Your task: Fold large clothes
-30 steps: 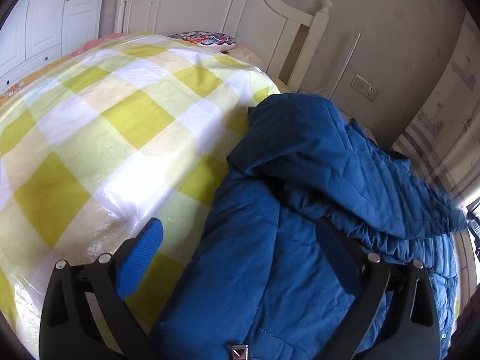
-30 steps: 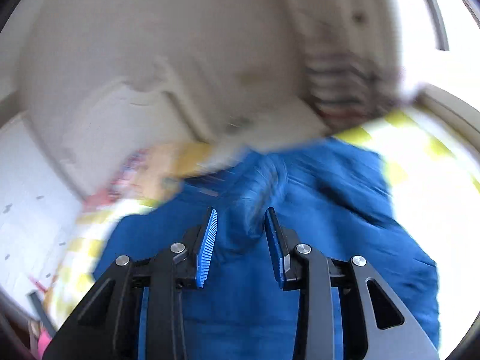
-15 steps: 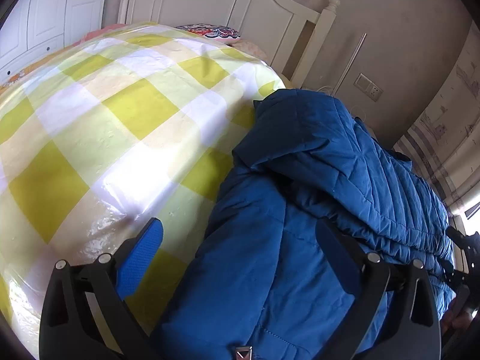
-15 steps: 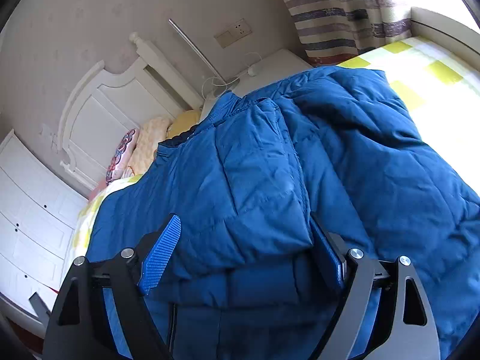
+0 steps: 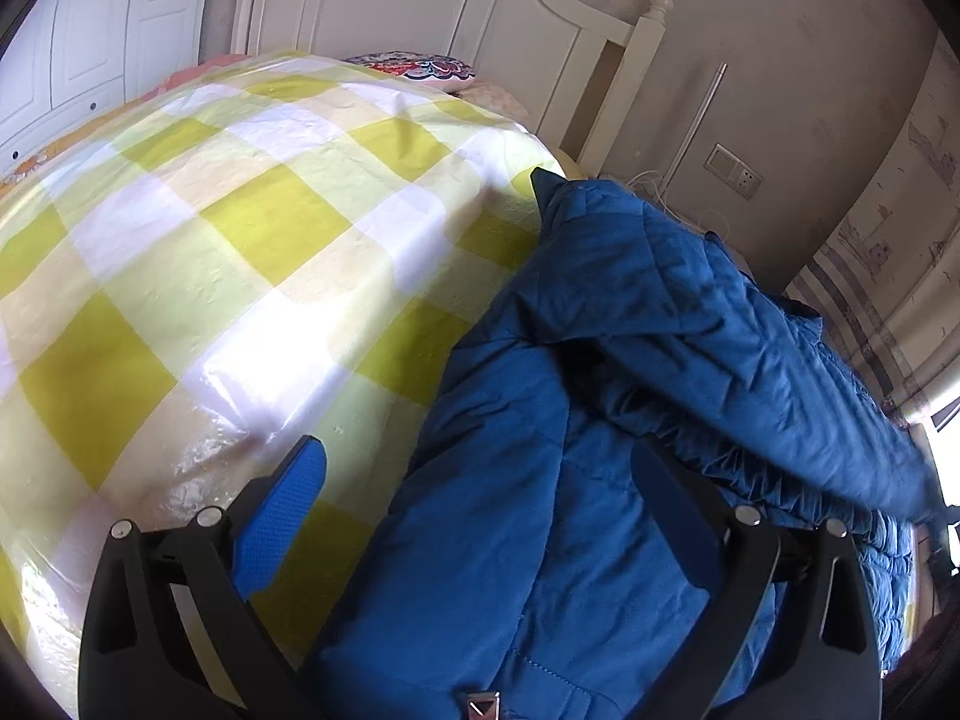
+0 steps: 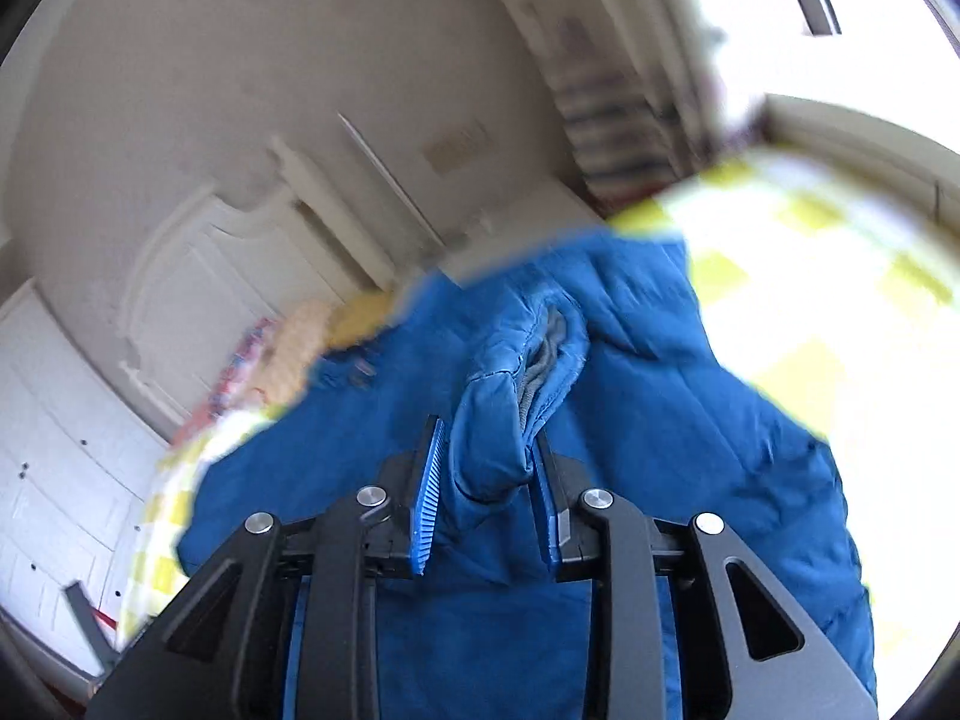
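A large blue quilted jacket [image 5: 600, 420] lies on a bed under a yellow and white checked cover [image 5: 210, 240]. My left gripper [image 5: 480, 510] stands open and wide, low over the jacket's near edge, its pads apart from the cloth. In the right wrist view the jacket [image 6: 690, 420] spreads below a raised sleeve cuff [image 6: 510, 396] with grey lining. My right gripper [image 6: 486, 480] has its jaws closing, and the cuff fills the gap between the blue pads. In the left wrist view the sleeve [image 5: 780, 372] stretches off to the right.
A white headboard [image 5: 450, 18] and a patterned pillow [image 5: 420, 66] stand at the bed's far end. White wardrobe doors [image 5: 90, 48] are at the left. A wall socket [image 5: 735, 171] and striped curtains [image 5: 870, 276] are behind the jacket. The checked cover [image 6: 810, 300] lies right of the jacket.
The right gripper, open over the folded sleeve half a second ago, has narrowed around the cuff, and its view is blurred. The sleeve now stretches rightward. The left gripper has kept still.
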A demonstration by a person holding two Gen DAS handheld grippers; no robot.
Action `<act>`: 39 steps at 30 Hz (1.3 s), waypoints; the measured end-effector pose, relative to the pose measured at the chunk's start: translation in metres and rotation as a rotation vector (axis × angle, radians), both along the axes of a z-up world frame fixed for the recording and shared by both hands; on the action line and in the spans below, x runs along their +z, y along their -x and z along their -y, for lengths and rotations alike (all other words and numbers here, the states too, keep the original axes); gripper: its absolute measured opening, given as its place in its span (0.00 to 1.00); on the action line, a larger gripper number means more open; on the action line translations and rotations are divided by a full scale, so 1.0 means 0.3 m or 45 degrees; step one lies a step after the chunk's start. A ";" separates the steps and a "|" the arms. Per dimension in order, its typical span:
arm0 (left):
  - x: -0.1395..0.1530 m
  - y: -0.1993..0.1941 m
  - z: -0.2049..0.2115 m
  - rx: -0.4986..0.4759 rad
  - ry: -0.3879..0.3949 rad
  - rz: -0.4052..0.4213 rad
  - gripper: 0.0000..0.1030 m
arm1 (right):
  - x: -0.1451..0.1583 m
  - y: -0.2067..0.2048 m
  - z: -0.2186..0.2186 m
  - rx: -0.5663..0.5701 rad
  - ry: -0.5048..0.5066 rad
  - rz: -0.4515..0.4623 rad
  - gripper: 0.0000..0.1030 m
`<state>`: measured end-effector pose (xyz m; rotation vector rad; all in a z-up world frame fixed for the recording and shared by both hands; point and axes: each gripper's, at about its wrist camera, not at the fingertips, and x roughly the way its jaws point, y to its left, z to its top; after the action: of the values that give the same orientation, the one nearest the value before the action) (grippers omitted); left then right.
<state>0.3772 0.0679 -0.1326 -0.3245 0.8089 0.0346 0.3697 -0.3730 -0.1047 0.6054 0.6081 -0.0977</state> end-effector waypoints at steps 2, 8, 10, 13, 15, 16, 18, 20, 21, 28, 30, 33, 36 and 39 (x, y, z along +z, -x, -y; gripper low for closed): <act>-0.004 -0.003 -0.005 0.003 0.010 -0.006 0.98 | -0.077 -0.019 0.005 0.001 -0.010 -0.084 0.28; -0.010 -0.008 -0.009 0.012 0.013 -0.021 0.98 | 0.043 0.055 -0.010 -0.179 0.144 -0.039 0.53; -0.008 -0.008 0.000 0.009 -0.004 -0.021 0.98 | 0.107 0.057 -0.065 -0.143 0.271 0.023 0.61; -0.006 -0.007 0.005 0.008 -0.019 -0.019 0.98 | 0.112 -0.024 -0.174 0.037 0.424 -0.024 0.66; -0.007 -0.006 0.002 0.014 -0.013 -0.022 0.98 | 0.077 -0.073 -0.210 0.089 0.481 -0.098 0.70; -0.009 -0.008 -0.001 0.017 -0.009 -0.026 0.98 | 0.036 -0.106 -0.226 0.110 0.506 -0.168 0.72; -0.011 -0.011 -0.005 0.006 0.014 -0.032 0.98 | -0.040 -0.143 -0.256 0.122 0.611 -0.265 0.78; -0.008 -0.018 -0.021 -0.087 0.137 -0.013 0.98 | -0.054 -0.147 -0.272 0.124 0.668 -0.262 0.79; -0.011 -0.022 -0.039 -0.140 0.263 -0.008 0.98 | -0.053 -0.148 -0.275 0.124 0.678 -0.263 0.82; -0.005 -0.058 -0.125 -0.164 0.579 -0.076 0.98 | -0.061 -0.120 -0.256 0.147 0.637 -0.242 0.84; 0.020 -0.063 -0.135 -0.184 0.627 -0.065 0.98 | -0.060 -0.124 -0.268 0.146 0.653 -0.250 0.84; 0.056 -0.077 -0.126 -0.202 0.660 -0.071 0.98 | -0.061 -0.126 -0.270 0.146 0.649 -0.248 0.84; 0.124 -0.092 -0.071 -0.178 0.495 -0.026 0.98 | -0.060 -0.124 -0.265 0.148 0.621 -0.233 0.84; 0.187 -0.167 0.038 -0.178 0.215 -0.020 0.98 | -0.058 -0.121 -0.261 0.151 0.605 -0.225 0.84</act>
<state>0.4274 0.0564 -0.0764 -0.4264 0.8503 -0.1632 0.4060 -0.2947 -0.1222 0.0997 0.7598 -0.1797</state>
